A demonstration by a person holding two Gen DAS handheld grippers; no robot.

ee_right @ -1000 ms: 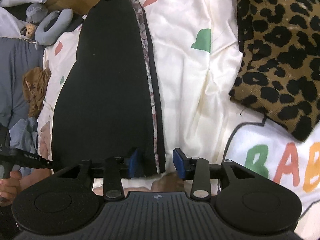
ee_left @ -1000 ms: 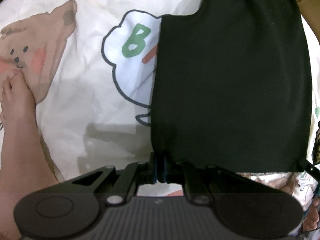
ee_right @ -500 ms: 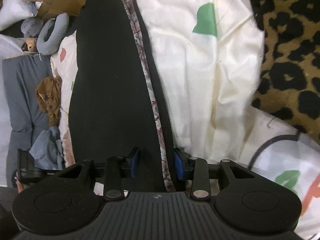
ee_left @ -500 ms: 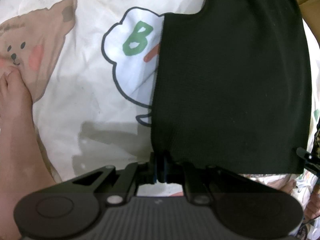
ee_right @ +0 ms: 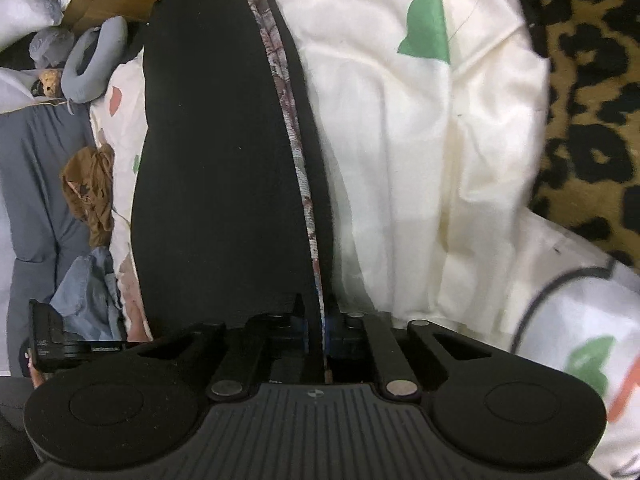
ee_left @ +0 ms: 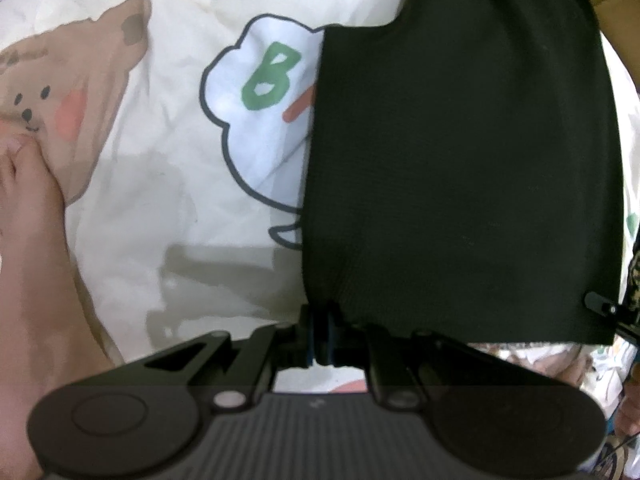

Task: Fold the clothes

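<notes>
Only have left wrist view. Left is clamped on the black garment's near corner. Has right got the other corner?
Observer: Yes. The right gripper is shut on the black garment at its near edge.
Operator: Single layer in there?
Observer: No. A floral patterned strip runs between black layers into the jaws.
Operator: What's past that side?
Observer: A leopard-print blanket lies on the far side of the cream printed sheet.

- Left gripper [ee_left: 319, 334] points steeply down, jaws pinched tight on the black garment [ee_left: 460, 184].
- Right gripper [ee_right: 315, 326] angles down, jaws clamped on the garment's edge.
</notes>
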